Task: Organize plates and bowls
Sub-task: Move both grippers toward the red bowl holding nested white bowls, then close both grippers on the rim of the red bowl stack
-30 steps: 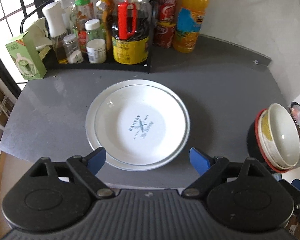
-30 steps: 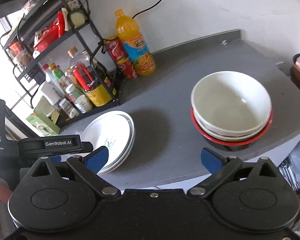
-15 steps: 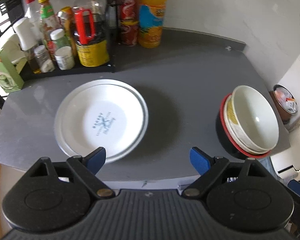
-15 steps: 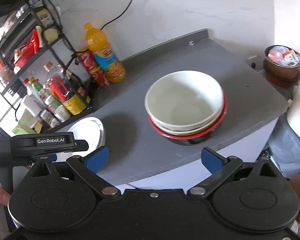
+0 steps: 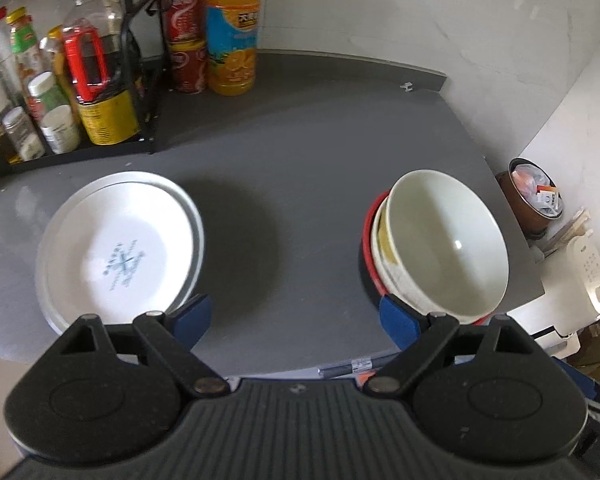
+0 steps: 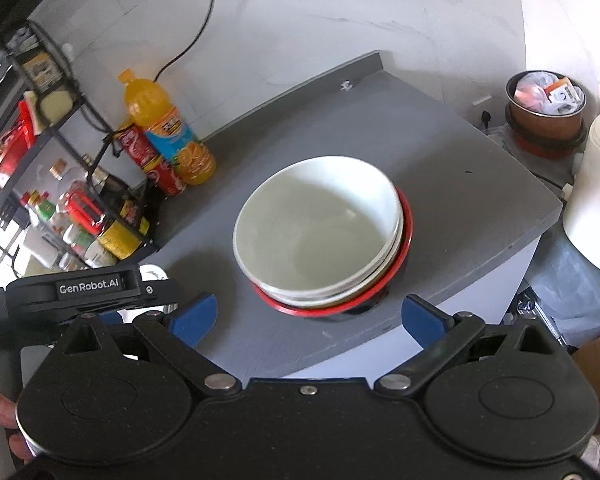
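Both grippers, left (image 5: 296, 318) and right (image 6: 308, 316), gape wide, holding nothing. White bowls (image 5: 446, 240) nest in a red-rimmed one at centre right; white plates (image 5: 118, 248) stack at left.

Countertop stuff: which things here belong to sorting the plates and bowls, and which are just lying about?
For the job:
- stack of round white plates with a blue printed logo
- nested stack of white bowls in a red-rimmed bowl

Just lying about:
- orange juice bottle
- stacked red drink cans
- black wire rack of condiment bottles
- brown bin of rubbish
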`<state>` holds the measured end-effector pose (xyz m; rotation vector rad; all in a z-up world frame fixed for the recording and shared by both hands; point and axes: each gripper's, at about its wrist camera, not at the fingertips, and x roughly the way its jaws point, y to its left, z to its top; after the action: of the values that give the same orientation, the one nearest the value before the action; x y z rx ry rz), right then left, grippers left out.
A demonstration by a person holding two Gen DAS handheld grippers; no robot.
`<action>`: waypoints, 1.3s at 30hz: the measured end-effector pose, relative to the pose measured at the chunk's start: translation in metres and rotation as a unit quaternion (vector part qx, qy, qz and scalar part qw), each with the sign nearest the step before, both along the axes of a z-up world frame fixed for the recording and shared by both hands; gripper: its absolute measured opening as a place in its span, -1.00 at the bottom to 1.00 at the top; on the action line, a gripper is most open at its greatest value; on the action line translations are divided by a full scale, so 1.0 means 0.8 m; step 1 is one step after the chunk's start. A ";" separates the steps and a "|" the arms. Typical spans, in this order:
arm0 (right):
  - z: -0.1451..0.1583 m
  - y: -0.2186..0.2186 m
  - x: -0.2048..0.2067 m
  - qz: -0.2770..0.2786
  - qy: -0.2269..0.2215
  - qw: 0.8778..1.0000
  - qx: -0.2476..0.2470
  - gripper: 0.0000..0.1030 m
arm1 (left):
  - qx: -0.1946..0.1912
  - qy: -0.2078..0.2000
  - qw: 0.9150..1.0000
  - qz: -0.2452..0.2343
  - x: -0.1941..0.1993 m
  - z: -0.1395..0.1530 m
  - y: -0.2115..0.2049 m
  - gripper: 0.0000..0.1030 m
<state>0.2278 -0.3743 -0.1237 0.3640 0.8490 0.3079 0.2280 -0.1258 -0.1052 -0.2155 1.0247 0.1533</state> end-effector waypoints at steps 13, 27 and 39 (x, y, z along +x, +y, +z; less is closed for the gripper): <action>-0.031 -0.042 0.077 -0.039 0.049 0.998 0.023 0.64 | -0.025 0.013 0.999 -0.033 0.069 -0.018 -0.028 0.73; -0.077 -0.042 0.125 -0.059 0.132 0.988 0.053 0.06 | -0.068 0.075 0.994 -0.038 0.133 -0.075 -0.041 -0.05; -0.102 -0.040 0.138 -0.083 0.170 0.980 0.065 -0.29 | -0.127 0.111 0.985 -0.030 0.150 -0.116 -0.024 -0.31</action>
<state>0.3383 -0.4065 -0.2054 0.6179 1.1298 0.1464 0.3480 -0.1451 -0.1982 -0.4050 1.2727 -0.0093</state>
